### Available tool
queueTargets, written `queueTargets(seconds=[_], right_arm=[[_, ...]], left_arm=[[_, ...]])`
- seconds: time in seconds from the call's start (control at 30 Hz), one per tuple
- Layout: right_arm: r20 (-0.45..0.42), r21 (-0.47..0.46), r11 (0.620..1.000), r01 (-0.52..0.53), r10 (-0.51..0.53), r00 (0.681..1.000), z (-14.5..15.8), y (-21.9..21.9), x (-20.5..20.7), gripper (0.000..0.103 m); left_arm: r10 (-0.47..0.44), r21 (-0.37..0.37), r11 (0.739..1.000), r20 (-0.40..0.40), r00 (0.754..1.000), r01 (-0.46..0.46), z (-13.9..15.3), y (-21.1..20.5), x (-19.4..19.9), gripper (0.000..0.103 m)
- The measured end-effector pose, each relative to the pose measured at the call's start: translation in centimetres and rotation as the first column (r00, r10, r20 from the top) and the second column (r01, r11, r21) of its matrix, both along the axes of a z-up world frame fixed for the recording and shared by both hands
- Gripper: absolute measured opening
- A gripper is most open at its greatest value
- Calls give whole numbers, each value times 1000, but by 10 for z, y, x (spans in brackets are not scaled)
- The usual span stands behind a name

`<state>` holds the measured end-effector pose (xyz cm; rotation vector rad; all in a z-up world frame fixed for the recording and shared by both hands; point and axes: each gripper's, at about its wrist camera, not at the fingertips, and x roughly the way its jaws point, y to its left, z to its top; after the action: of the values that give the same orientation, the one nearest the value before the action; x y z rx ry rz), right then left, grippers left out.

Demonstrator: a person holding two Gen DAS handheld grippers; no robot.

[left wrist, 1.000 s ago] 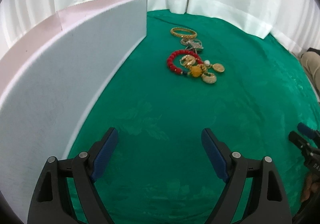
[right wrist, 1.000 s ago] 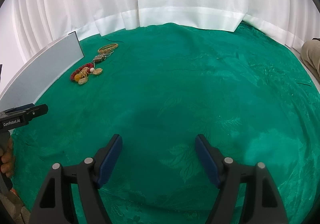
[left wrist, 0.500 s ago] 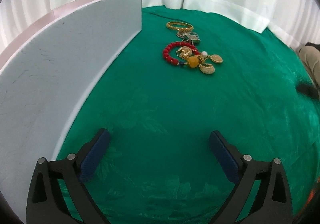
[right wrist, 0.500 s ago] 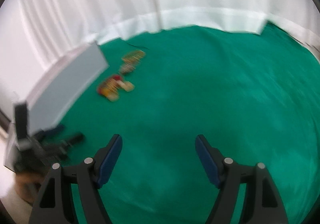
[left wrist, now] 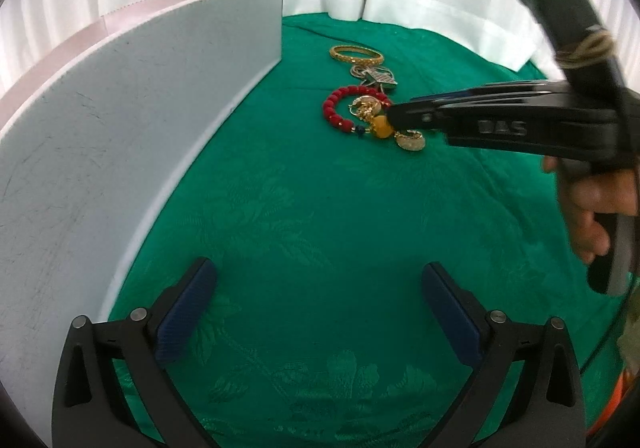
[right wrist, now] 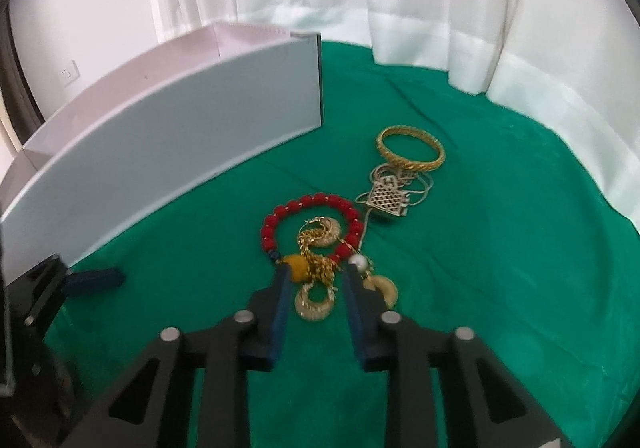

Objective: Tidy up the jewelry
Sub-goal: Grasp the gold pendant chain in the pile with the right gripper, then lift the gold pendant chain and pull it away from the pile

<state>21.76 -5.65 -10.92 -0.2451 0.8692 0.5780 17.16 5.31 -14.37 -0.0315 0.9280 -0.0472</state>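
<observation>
A jewelry pile lies on the green cloth: a red bead bracelet (right wrist: 316, 207) (left wrist: 340, 107), a gold bangle (right wrist: 410, 151) (left wrist: 356, 55), a silver chain with a lattice pendant (right wrist: 386, 199), gold earrings (right wrist: 314, 304) and a yellow bead (right wrist: 296, 266). My right gripper (right wrist: 316, 272) is over the pile, jaws partly closed and standing on either side of a gold earring and chain, not clamped. It also shows in the left wrist view (left wrist: 396, 117). My left gripper (left wrist: 316, 284) is open and empty, well short of the pile.
A white box (left wrist: 120, 107) (right wrist: 160, 151) with a pink inside stands left of the jewelry. White curtains hang behind the table. The green cloth (left wrist: 320, 207) covers the table.
My right gripper has swung left across the table to the jewelry pile and its jaws have narrowed. My left gripper has moved only slightly.
</observation>
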Motion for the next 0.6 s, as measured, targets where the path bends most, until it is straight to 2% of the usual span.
queueTargets(seconds=[0.1,0.17,0.23,0.33,0.37,0.47,0.5,0.6], right_arm=[[-39,4,1000,-2,2,999,-8,4,7,25],[-57,20,1000,18,-17,998,-12,1,10,19],[-86,75,997,31,-24,996,-12,-7,8,19],[-89,123,991,43,-32,996,-5,-18,1,16],[-95,137,990,44,-31,995,-3,-21,0,5],[-114,197,979,61,-39,993,8,-37,-6,5],[-115,204,977,63,-40,993,11,-41,-7,0],[-132,241,967,82,-51,990,19,-58,-15,0]], left_arm=[[0,0,1000,0,1000,0,0,-1,1,102],[0,1,1000,0,1000,0,0,-1,0,102],[0,0,1000,0,1000,0,0,-1,0,102],[0,4,1000,0,1000,0,-1,-1,0,102],[0,6,1000,-1,1000,0,-1,-1,0,102],[0,9,1000,-1,1000,0,-1,-2,1,102],[0,9,1000,-1,1000,0,-1,-2,1,102],[1,12,1000,-2,1000,0,-1,-3,1,102]])
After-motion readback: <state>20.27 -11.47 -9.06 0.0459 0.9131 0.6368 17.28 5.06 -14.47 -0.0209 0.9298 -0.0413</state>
